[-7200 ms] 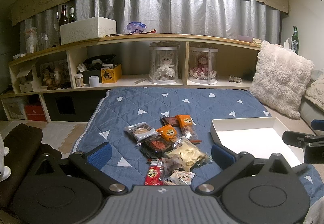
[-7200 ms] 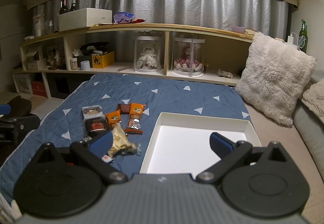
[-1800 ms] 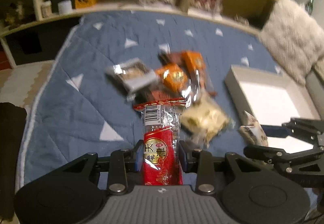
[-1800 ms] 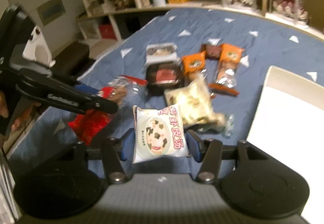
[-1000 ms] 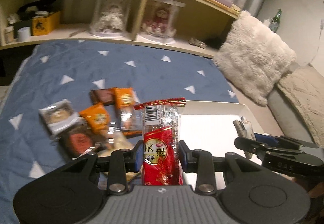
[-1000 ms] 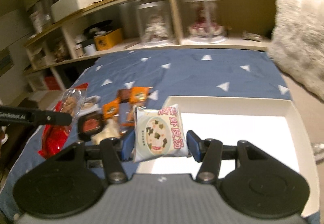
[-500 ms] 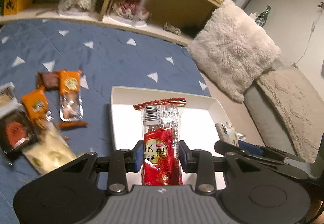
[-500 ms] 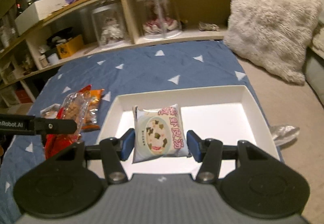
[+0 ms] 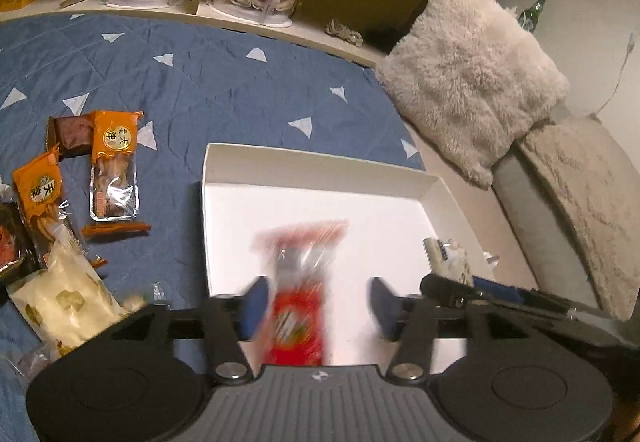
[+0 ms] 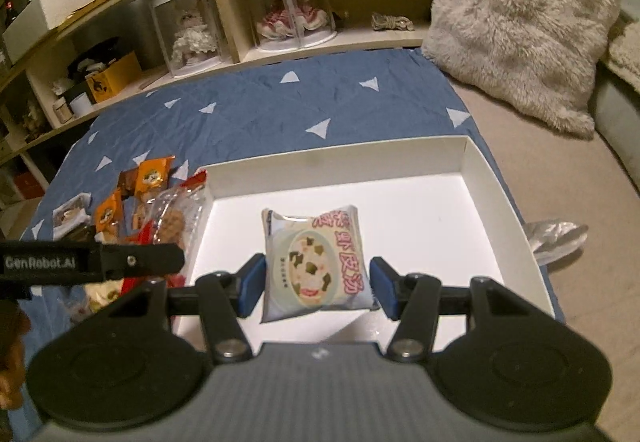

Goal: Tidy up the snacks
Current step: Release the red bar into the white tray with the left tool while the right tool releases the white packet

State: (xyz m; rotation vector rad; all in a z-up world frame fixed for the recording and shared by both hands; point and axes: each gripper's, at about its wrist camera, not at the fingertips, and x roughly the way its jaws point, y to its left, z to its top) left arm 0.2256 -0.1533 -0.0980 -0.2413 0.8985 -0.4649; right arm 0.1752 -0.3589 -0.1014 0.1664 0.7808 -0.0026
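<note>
The left gripper had just been opening, its jaws apart around a blurred red packet over the white tray. The right gripper's jaws clamped a pale square pouch (printed with pink characters) above the same tray; beyond, orange snack packs lay on the blue quilt.

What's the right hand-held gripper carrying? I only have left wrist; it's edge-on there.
Observer: A pale square packet with pink characters, between the pads of the right hand-held gripper.
Operator: Over the tray?
Observer: Yes, above the floor of the white tray, both pads touching its sides.
Operator: My red snack is blurred.
Observer: Here the red snack shows a clear top with brown pieces, beside the tray's left wall; the jaws of the left hand-held gripper have just been opening, with it loose between them.
</note>
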